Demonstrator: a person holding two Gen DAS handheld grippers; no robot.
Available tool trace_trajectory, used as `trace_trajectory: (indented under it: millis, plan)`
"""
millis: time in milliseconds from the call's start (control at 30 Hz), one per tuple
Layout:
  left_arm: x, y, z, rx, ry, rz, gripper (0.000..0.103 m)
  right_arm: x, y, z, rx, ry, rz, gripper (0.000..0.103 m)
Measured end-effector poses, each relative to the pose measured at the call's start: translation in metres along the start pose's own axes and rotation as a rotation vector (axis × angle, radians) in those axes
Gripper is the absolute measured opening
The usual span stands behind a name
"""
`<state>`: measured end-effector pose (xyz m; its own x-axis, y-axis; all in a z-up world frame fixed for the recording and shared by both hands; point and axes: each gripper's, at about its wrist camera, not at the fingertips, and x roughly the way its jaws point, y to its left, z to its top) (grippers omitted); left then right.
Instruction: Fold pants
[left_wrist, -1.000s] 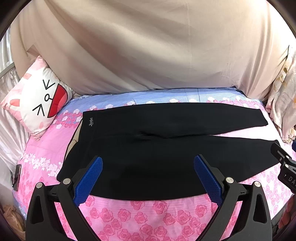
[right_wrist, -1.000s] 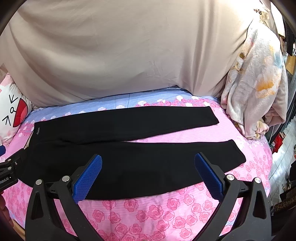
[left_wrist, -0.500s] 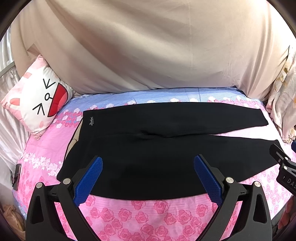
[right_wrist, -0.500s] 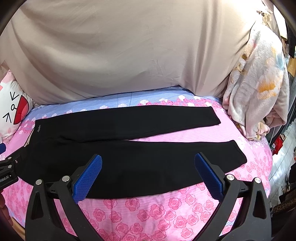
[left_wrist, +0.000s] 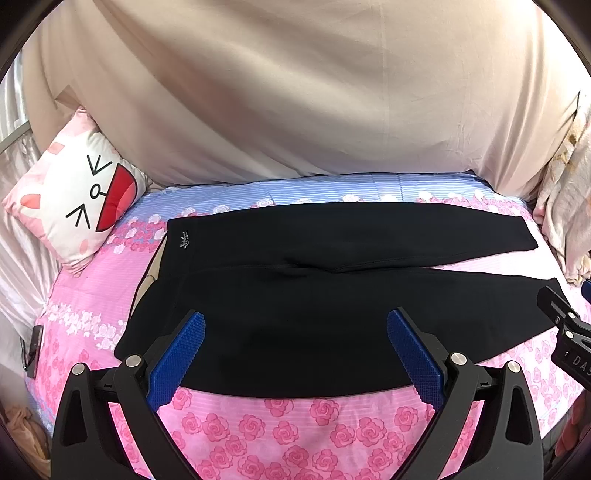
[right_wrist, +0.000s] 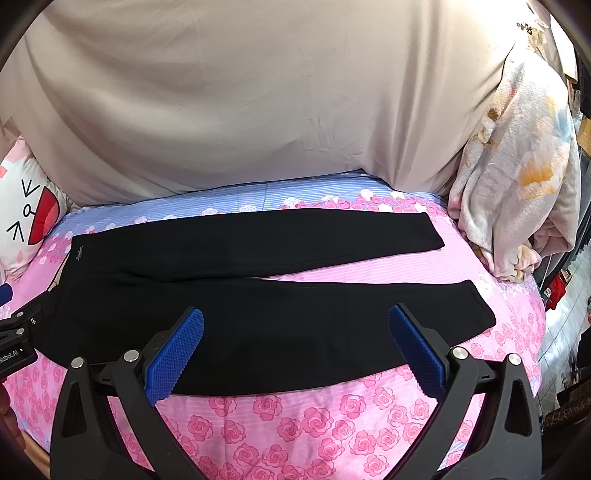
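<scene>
Black pants (left_wrist: 314, 295) lie flat on the pink floral bed, waistband at the left, both legs stretched right with a narrow gap between them; they also show in the right wrist view (right_wrist: 258, 306). My left gripper (left_wrist: 295, 325) is open and empty, hovering above the near leg close to the waist. My right gripper (right_wrist: 295, 325) is open and empty, above the near leg toward its cuff (right_wrist: 480, 310). The right gripper's body shows at the right edge of the left wrist view (left_wrist: 565, 332).
A cartoon-face pillow (left_wrist: 77, 199) leans at the bed's left end. A crumpled floral blanket (right_wrist: 517, 184) is heaped at the right end. A beige sheet (left_wrist: 295, 92) hangs behind the bed. The bed's near edge (right_wrist: 295, 443) is just below my fingers.
Both grippers have drifted slightly, the right one a little to the left. The pants have not moved and both grippers stay open.
</scene>
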<state>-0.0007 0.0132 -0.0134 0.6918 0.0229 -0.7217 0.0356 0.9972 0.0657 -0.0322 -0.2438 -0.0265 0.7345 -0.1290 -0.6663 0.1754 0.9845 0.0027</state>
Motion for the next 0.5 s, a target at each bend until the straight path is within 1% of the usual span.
trace_trajectory:
  millis: [500]
  plan:
    - [0.0031, 0.004, 0.0022, 0.003, 0.004, -0.003, 0.097, 0.0051, 0.0035, 0.0017, -0.006, 0.006, 0.006, 0.098]
